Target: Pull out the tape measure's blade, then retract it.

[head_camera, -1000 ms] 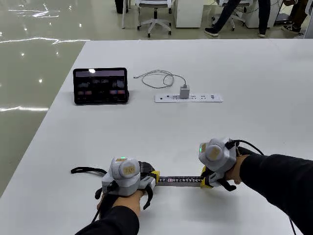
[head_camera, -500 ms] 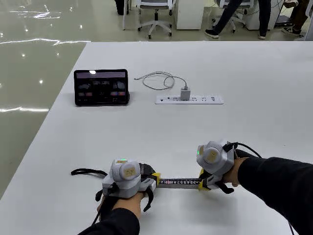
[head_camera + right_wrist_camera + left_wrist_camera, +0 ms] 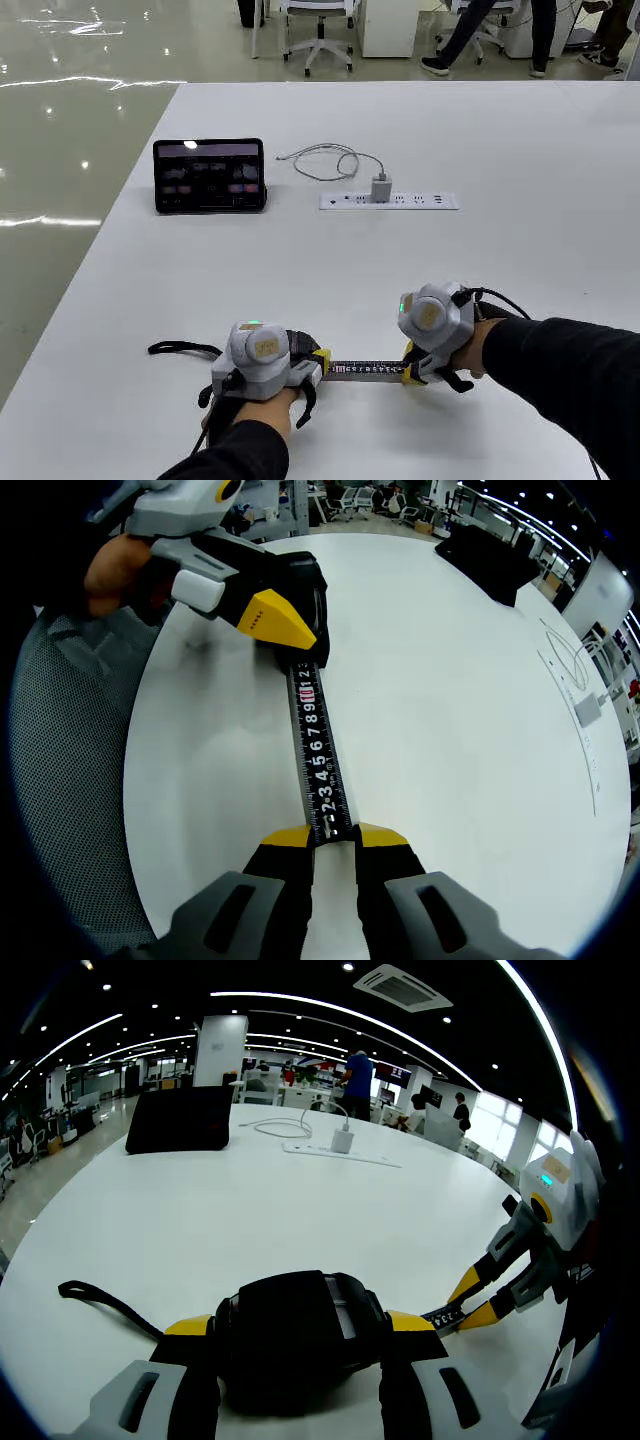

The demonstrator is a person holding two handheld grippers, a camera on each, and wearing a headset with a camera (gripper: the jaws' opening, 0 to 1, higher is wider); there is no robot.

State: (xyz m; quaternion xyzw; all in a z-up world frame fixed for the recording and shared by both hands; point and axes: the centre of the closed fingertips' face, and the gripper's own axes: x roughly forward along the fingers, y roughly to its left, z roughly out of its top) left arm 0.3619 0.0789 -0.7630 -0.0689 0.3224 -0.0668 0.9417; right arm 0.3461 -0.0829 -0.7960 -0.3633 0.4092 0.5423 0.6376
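The tape measure's black case (image 3: 302, 349) lies on the white table near its front edge, and my left gripper (image 3: 318, 366) is shut on it. In the left gripper view the case (image 3: 295, 1310) sits between the yellow-tipped jaws of the left gripper (image 3: 300, 1332). A short length of blade (image 3: 365, 369) runs right from the case to my right gripper (image 3: 405, 373). In the right gripper view the blade (image 3: 318, 750) shows its numbers. There my right gripper (image 3: 325, 836) is shut on the blade's end. The case (image 3: 295, 575) lies at the far end, held by the left gripper (image 3: 268, 615).
A black wrist strap (image 3: 180, 348) trails left from the case. Farther back are a dark tablet (image 3: 209, 175), and a white power strip (image 3: 388, 201) with a charger and coiled cable (image 3: 325, 160). The table's left edge (image 3: 95, 250) drops to a shiny floor.
My right gripper has moved a little left toward the case, still holding the blade's end. The visible blade is shorter. The left gripper has stayed on the case.
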